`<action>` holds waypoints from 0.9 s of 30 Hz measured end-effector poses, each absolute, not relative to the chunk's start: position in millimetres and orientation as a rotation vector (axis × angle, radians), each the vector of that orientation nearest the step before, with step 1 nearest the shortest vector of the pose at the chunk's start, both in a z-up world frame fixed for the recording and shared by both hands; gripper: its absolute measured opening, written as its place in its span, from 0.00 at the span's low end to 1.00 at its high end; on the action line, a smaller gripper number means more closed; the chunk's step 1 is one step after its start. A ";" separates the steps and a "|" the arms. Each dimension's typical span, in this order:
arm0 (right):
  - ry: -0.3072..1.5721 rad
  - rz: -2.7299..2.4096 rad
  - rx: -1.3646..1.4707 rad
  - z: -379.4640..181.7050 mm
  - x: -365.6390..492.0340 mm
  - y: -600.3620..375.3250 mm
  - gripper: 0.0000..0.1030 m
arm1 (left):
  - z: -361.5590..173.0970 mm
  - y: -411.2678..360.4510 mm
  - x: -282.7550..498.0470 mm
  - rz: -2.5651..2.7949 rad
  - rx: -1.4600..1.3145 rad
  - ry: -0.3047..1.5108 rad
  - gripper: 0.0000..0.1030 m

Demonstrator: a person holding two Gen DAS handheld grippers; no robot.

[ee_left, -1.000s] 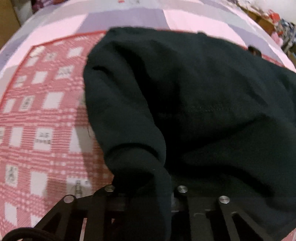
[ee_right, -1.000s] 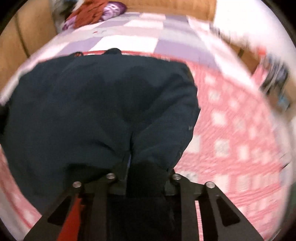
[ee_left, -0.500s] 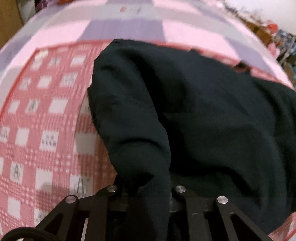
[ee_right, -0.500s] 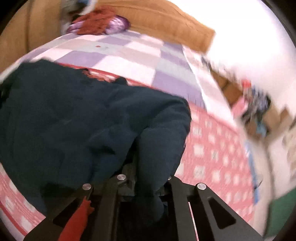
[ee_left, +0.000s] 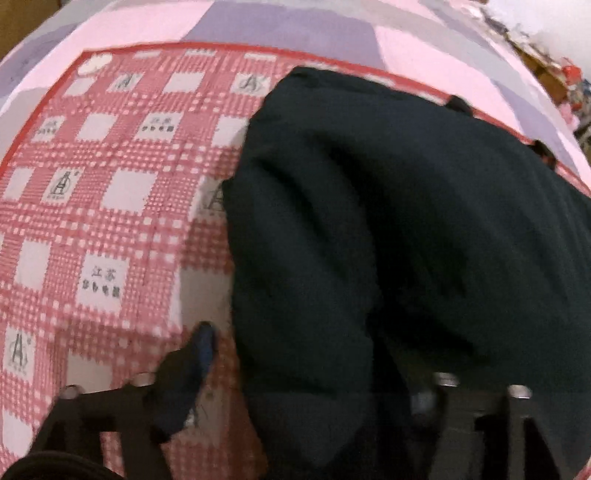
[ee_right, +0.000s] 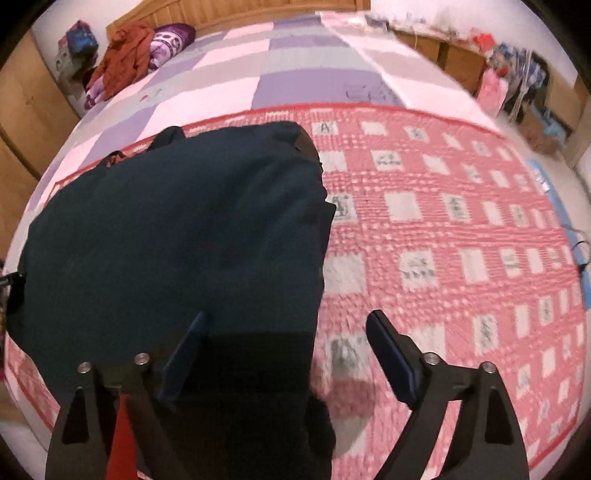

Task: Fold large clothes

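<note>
So the dark sweater [ee_right: 177,236] is lying on the red-and-white checked cloth [ee_right: 443,229], which is spread over a bed with a pink, grey and purple patchwork cover [ee_right: 303,55]. It sits on the left half of the checked cloth in the right wrist view, bunched into a thick, rounded heap with one sleeve folded over the body.

The right gripper [ee_right: 286,332] has its jaws spread wide, released, nothing pinched. The left finger [ee_right: 184,354] is over the lower edge of the sweater, the right finger [ee_right: 391,354] is over bare checked cloth just beside the sweater's edge.

The left gripper [ee_left: 306,369] looks spread apart too. One finger [ee_left: 192,365] with a bluish pad shows over the checked cloth just left of the sweater [ee_left: 388,240]; the other side is mostly buried behind dark fabric, so only its bolts peek out. A thick roll of sleeve sits between the two sides, but the visible finger stands clear of it, so it isn't clamped. The shot is pretty blurry though.

Further back in the right wrist view: a rust-coloured garment [ee_right: 125,51] and a purple patterned pillow [ee_right: 170,40] sit by the wooden headboard [ee_right: 236,11], and there's colourful clutter [ee_right: 517,77] along the far right wall.
</note>
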State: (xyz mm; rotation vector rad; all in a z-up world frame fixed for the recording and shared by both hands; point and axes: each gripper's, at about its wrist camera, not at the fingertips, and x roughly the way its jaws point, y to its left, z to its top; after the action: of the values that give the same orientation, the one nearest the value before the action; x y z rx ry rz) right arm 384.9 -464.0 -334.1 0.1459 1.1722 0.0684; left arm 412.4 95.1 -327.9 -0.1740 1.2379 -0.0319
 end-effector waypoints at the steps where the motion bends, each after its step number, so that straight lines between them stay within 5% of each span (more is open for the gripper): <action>1: 1.192 0.072 0.178 -341.2 395.4 -469.1 0.98 | -333.6 94.6 417.7 -0.037 -0.170 1.264 0.86; 4: 1.241 0.105 0.237 -362.2 416.0 -474.8 1.00 | -351.3 97.3 432.1 -0.035 -0.167 1.339 1.00; 9: 1.354 0.181 0.438 -399.9 431.9 -480.2 1.00 | -378.2 107.6 442.6 -0.113 -0.349 1.449 1.00; 16: 1.363 0.207 0.513 -422.0 435.8 -473.9 1.00 | -386.8 81.1 456.5 -0.102 -0.182 1.445 0.99; 18: 1.361 0.199 0.490 -419.9 436.4 -465.2 0.98 | -375.1 70.2 451.2 -0.150 -0.145 1.399 0.70; 19: 1.346 0.218 0.484 -415.5 436.0 -461.3 0.75 | -367.3 63.0 447.5 -0.140 -0.103 1.373 0.55; 20: 1.326 0.244 0.488 -408.5 434.7 -455.2 0.65 | -357.2 49.4 440.8 -0.128 -0.018 1.338 0.41; 22: 1.300 0.224 0.384 -392.8 431.5 -439.7 0.47 | -346.7 35.7 431.5 -0.101 0.055 1.297 0.30; 27: 1.201 0.174 0.345 -360.5 410.7 -425.4 0.31 | -312.6 49.2 417.2 -0.091 -0.052 1.197 0.20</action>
State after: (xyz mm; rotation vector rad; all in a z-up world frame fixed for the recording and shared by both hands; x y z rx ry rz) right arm 410.7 -425.4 -360.5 0.3450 1.2006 0.1739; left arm 417.2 49.2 -312.6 -0.0516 1.1971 -0.0914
